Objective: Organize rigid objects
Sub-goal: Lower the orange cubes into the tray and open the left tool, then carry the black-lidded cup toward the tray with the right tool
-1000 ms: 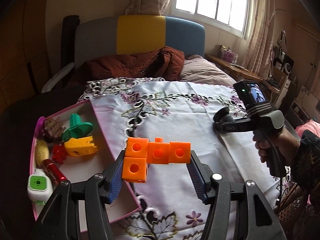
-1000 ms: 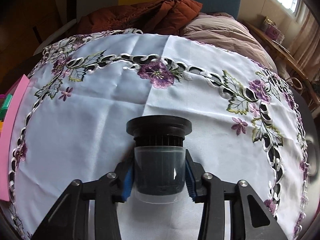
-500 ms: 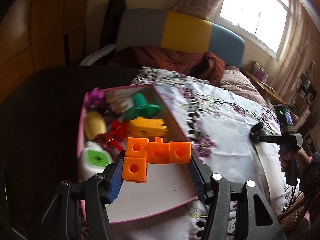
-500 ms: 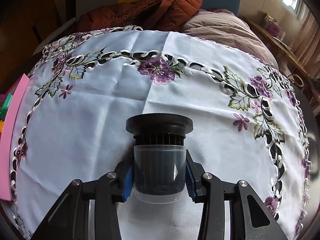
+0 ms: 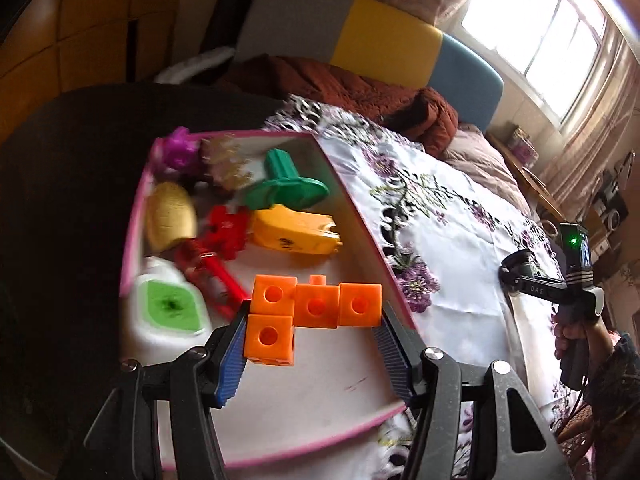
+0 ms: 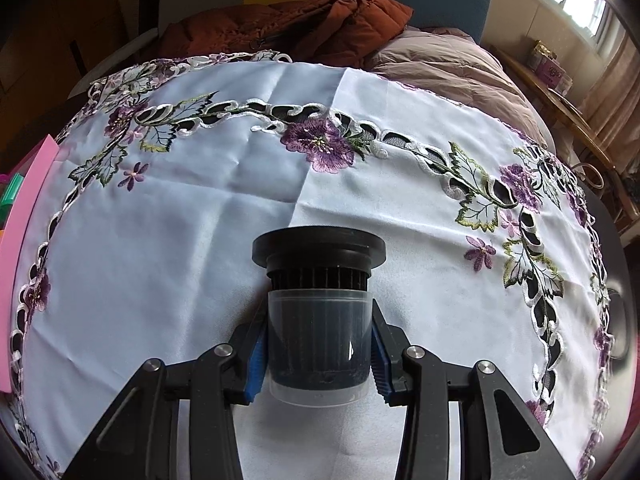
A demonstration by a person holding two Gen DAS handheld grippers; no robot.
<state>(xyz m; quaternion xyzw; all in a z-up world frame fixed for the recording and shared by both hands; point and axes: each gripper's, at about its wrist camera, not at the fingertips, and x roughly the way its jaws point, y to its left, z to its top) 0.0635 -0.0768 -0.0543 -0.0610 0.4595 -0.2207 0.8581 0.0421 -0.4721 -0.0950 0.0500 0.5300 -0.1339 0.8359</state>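
Note:
My left gripper [image 5: 312, 344] is shut on an orange block cluster [image 5: 314, 312] of linked cubes and holds it over the pink-rimmed box [image 5: 360, 216]. The box holds a green stand [image 5: 286, 184], a yellow toy [image 5: 294, 230], a red toy [image 5: 224, 232], a white and green bottle [image 5: 166, 312] and other small toys. My right gripper [image 6: 318, 356] is shut on a black-capped clear jar [image 6: 318, 308] lying on its side just above the embroidered tablecloth [image 6: 200, 240]. It also shows in the left wrist view [image 5: 520, 276], at the right.
The box's pink wall [image 6: 24, 240] shows at the left edge of the right wrist view. A brown jacket [image 6: 288, 28] and a bed with a colourful headboard [image 5: 384, 48] lie beyond the table. The dark table edge [image 5: 60, 200] is left of the box.
My left gripper has carried the orange blocks left from over the cloth to over the box. My right gripper has hardly moved, with the jar still in it.

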